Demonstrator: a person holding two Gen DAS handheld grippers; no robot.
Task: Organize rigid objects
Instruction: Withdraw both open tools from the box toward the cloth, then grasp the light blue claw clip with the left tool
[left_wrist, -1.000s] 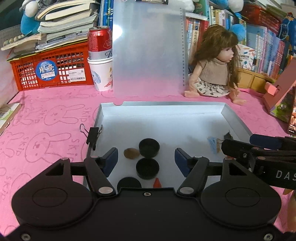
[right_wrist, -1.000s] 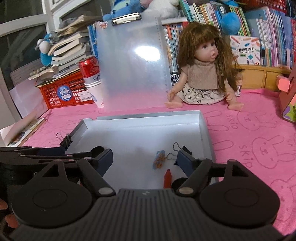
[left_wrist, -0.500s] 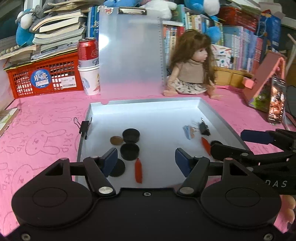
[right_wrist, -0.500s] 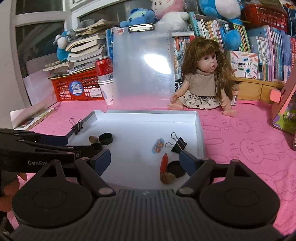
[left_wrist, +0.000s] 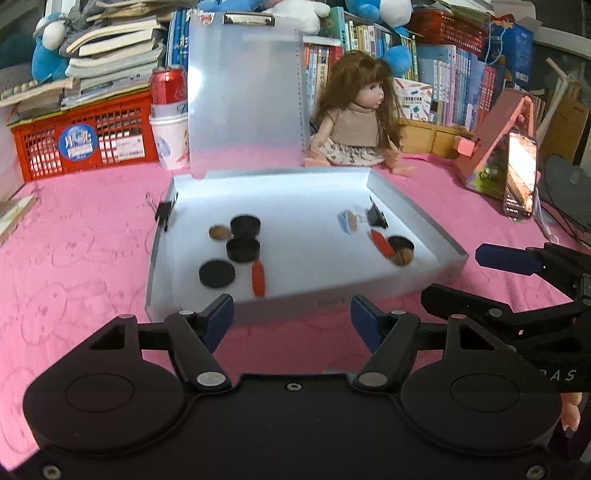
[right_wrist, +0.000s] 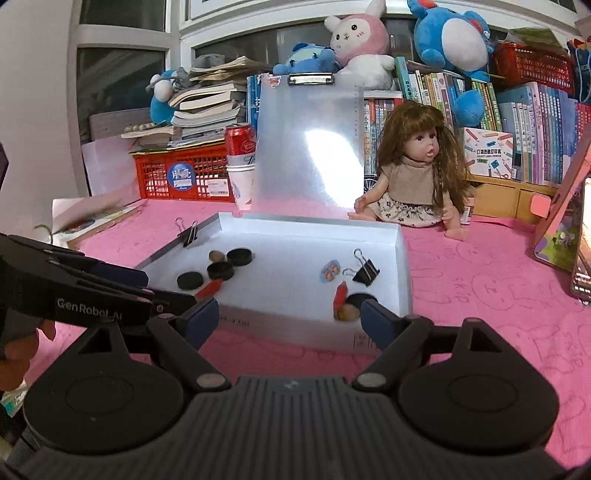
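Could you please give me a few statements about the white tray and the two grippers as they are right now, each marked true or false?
1. Three black round caps lie in the left part of the white tray. True.
2. The left gripper is clamped on an orange crayon. False: its jaws stand open with nothing between them; the nearer orange crayon lies loose in the tray.
3. A black binder clip is clipped on the tray's left wall. True.
4. The doll is sitting inside the tray. False: it sits on the pink cloth behind the tray.
5. The right gripper holds nothing. True: its jaws are open and empty, short of the tray's near wall.
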